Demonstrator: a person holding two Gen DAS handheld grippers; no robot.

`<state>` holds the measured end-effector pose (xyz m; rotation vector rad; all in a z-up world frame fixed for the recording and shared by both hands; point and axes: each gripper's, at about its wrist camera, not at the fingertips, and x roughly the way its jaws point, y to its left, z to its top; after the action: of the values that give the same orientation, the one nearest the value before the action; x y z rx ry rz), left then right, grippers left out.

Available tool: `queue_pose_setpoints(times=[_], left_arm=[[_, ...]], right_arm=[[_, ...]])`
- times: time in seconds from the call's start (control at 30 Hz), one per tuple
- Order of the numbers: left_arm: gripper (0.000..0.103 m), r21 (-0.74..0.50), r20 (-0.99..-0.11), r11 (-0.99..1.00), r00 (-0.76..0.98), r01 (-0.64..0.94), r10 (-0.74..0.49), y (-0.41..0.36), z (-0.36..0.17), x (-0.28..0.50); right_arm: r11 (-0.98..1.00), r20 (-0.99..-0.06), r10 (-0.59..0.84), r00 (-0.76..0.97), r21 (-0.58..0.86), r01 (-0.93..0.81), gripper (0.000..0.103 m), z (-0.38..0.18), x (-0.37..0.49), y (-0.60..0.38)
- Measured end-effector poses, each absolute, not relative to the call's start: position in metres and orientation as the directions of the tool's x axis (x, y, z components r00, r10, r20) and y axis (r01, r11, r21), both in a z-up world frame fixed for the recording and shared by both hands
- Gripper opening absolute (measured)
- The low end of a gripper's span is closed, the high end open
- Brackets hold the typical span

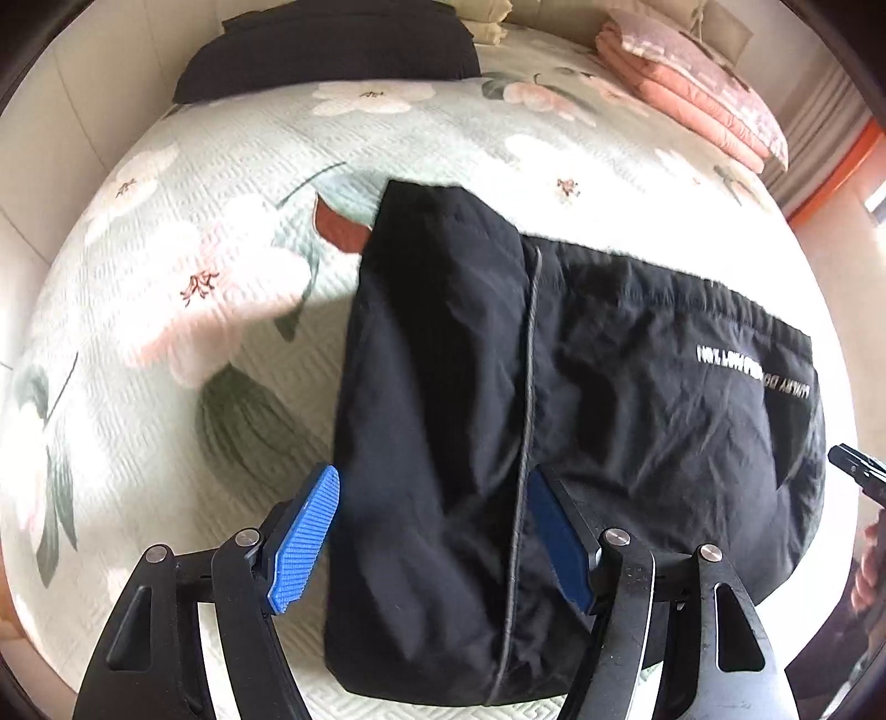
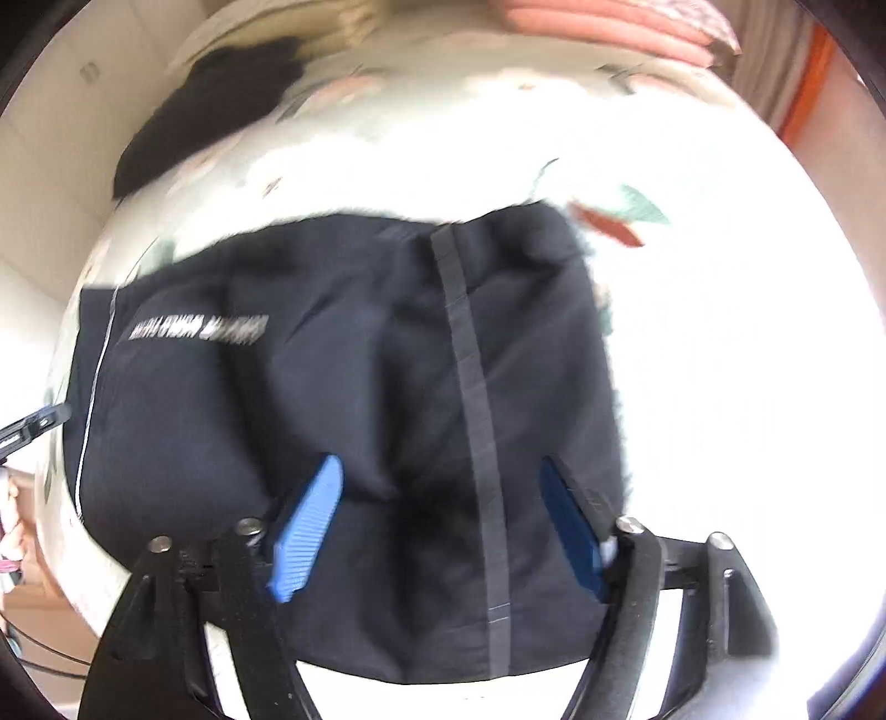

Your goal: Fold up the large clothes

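The floral bedspread (image 1: 210, 288) carries the black garment (image 1: 609, 387), already folded into a compact block near the bed's near edge (white lettering on its upper layer). The left gripper (image 1: 432, 543) and right gripper (image 2: 443, 526) hover above it, both spread wide, gripping nothing. Judging from this, the next fold wants both tongs pinching matching corners together, lifting evenly so the layers don't slide

Folded garment at the near edge of the bed

The folded garment (image 1: 554, 415) lies on the bed (image 1: 194, 360) by its near edge. A second dark garment (image 1: 332, 50) sits at the far-left corner, and stacked bedding (image 1: 698, 83) at the far-right corner, well apart.
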<state>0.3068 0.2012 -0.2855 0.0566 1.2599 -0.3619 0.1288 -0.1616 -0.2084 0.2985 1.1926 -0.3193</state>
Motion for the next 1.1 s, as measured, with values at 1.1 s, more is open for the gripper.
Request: queue_pose_setpoints(times=[1.1], left_arm=[[0.080,-0.843,-0.520,0.537,-0.225,-0.016,-0.824,0.234,-0.440,0.368]], right_arm=[[0.676,-0.704,0.643,0.300,0.706,0.208,0.075,-0.331,0.149,-0.307]])
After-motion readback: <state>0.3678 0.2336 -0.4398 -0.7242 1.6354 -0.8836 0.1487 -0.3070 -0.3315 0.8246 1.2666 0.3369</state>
